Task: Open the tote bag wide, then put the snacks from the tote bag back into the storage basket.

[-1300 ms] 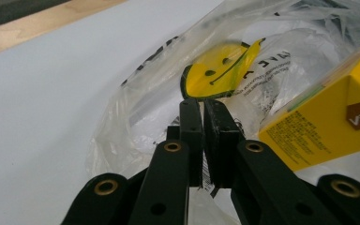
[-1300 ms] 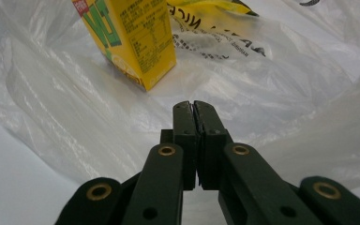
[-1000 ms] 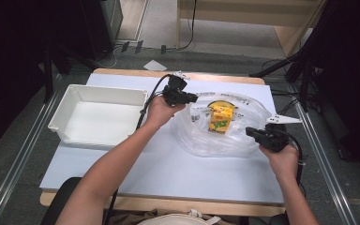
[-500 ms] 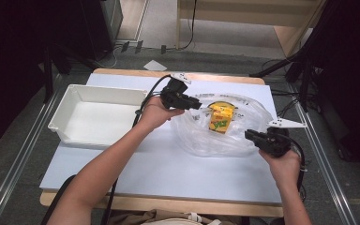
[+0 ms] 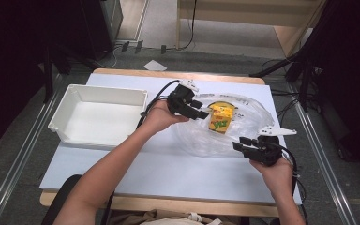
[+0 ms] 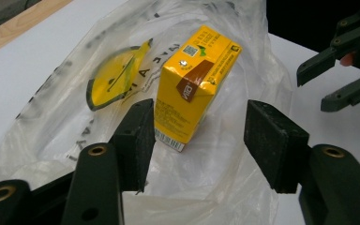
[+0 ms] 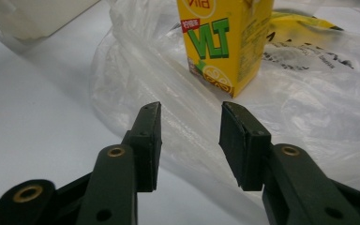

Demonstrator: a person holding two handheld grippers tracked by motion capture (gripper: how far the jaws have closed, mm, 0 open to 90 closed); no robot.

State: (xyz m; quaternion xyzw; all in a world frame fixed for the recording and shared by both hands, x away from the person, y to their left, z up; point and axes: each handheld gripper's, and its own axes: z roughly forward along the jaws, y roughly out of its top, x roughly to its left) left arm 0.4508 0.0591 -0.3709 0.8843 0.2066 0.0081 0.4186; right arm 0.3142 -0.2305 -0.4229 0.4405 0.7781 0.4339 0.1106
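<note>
1. Carton (image 5: 220,118): stood upright at frame centre, on the clear bag (image 5: 225,136).
2. Left gripper (image 5: 198,112): I had just been opening it; released, nothing between its jaws.
3. Right gripper (image 5: 244,144): likewise just opened, empty, over the bag's edge.
4. Risk: slack film could snag a jaw and tip the carton.

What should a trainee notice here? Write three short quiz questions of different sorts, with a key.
1. True or false: the yellow carton stands upright on the clear plastic bag.
2. Which is open? A) the left gripper alone B) the right gripper alone C) both
3. Fill in: the white tray lies on the table toward the person's ____ side.

Key: 1 true. 2 C: both have just been opening, nothing pressed between the pads. 3 left.
</note>
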